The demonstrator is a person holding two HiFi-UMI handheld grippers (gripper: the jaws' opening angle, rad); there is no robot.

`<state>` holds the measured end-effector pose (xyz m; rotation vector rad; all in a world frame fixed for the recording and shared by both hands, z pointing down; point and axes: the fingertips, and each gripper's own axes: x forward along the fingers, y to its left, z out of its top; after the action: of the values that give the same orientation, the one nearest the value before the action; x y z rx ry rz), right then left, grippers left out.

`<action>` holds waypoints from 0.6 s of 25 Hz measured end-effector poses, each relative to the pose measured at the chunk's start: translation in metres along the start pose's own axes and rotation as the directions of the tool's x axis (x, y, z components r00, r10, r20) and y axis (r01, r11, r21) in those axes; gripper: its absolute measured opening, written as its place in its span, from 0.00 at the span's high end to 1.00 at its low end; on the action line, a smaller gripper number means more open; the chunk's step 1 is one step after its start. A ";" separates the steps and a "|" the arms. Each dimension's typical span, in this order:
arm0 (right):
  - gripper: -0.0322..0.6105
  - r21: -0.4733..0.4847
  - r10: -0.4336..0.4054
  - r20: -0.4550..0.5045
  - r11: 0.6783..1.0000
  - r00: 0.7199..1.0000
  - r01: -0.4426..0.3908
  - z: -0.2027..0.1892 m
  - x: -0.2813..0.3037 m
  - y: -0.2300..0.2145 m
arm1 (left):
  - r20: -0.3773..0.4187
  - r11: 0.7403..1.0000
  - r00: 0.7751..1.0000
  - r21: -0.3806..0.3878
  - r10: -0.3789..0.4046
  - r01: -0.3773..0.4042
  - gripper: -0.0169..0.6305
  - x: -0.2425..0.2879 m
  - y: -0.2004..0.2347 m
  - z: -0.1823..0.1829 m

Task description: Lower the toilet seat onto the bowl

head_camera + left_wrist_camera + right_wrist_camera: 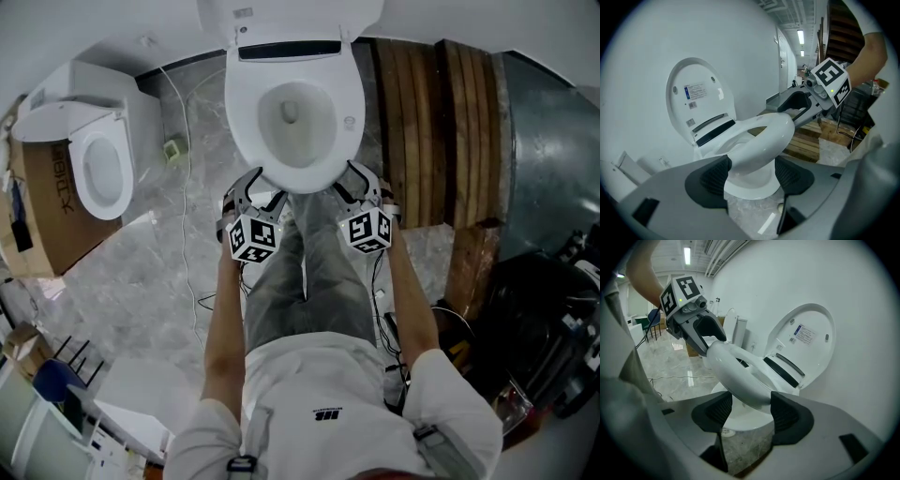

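A white toilet stands against the wall with its lid (281,19) upright. Its seat (246,112) lies about level over the bowl (295,117); whether it rests on the rim I cannot tell. My left gripper (265,186) straddles the seat's front left edge and my right gripper (349,180) its front right edge. In the left gripper view the seat (764,136) runs between the pads of the left gripper (752,176), with a gap at the right pad. In the right gripper view the seat (736,366) passes between the right gripper's (751,411) pads with little slack. Both stand open.
A second toilet (98,164) and a cardboard box (47,206) stand at the left. Wooden planks (431,131) lie right of the bowl, with dark clutter (544,337) further right. A thin cable (187,187) trails over the marble floor. The person's legs (309,272) are right before the bowl.
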<state>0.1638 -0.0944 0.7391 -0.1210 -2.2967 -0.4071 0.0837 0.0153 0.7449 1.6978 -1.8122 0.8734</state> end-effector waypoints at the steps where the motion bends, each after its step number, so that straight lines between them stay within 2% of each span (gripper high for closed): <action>1: 0.55 -0.005 0.000 -0.005 1.000 1.000 0.000 -0.003 0.001 0.002 | -0.003 1.000 1.000 0.003 0.000 0.000 0.47 0.002 -0.002 -0.003; 15: 0.54 -0.049 0.010 -0.054 0.999 0.998 -0.013 -0.042 0.025 0.030 | -0.058 0.999 0.998 0.033 -0.017 0.019 0.46 0.027 -0.024 -0.045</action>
<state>0.1821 -0.0809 0.7912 -0.1465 -2.2330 -0.4561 0.1020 0.0301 0.7971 1.6899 -1.7509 0.9403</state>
